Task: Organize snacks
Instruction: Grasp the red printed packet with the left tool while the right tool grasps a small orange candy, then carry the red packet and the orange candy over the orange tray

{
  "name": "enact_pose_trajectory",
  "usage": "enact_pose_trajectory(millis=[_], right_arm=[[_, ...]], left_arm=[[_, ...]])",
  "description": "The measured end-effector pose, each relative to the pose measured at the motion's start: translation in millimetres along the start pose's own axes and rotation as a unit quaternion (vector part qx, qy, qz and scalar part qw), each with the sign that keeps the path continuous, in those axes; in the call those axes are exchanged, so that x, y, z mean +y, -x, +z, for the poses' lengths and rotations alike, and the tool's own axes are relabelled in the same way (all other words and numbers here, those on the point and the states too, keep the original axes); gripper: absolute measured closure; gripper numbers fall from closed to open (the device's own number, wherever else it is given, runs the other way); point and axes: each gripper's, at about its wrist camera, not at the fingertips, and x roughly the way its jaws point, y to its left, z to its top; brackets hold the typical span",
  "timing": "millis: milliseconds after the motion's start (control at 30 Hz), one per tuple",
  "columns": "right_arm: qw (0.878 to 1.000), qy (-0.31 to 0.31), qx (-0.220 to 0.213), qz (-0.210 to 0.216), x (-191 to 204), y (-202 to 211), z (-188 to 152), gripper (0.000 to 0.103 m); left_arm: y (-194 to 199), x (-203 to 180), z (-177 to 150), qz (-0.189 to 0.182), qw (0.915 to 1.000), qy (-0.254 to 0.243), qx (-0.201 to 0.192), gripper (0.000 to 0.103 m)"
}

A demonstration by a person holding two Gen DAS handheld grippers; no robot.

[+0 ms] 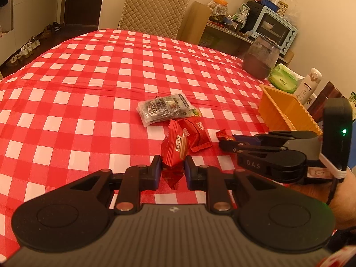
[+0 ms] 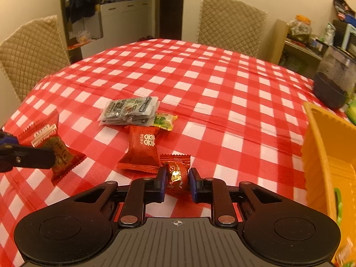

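My left gripper [image 1: 173,160] is shut on a red snack packet with a gold label [image 1: 174,149], held just above the checked cloth. In the right wrist view that packet [image 2: 61,155] shows at the left edge. My right gripper [image 2: 178,173] has its blue pads against a small red candy [image 2: 176,174] lying on the cloth, and is shut on it. Beside it lie a larger red packet [image 2: 143,150], a stack of grey packets [image 2: 129,111] and a green candy [image 2: 165,121]. An orange basket [image 2: 320,151] stands to the right.
A dark glass jar [image 1: 260,60], a green wipes pack [image 1: 282,79] and a white bottle [image 1: 309,84] stand at the table's right side behind the basket [image 1: 280,109]. Quilted chairs [image 2: 231,22] are at the far edge. A person's hand [image 1: 342,200] holds the right gripper.
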Motion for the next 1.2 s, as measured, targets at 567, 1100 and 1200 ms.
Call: enact_pose_trajectory(millis=[567,1100,1200], right_arm=[[0.995,-0.091,-0.019,-0.027,10,103,-27,0.082],[0.991,-0.120,-0.043,-0.045,26,183,-54,0.082],[0.990,-0.121,-0.048,-0.045,28,193,-56,0.082]], left_arm=[[45,-35,-12,-0.005,0.9997,-0.025,-0.006,0.084],[99,-65,-30,-0.010,0.9988,-0.045,-0.017,0.083],[107,-69,-33,-0.012,0.9987,-0.046,-0.017,0.083]])
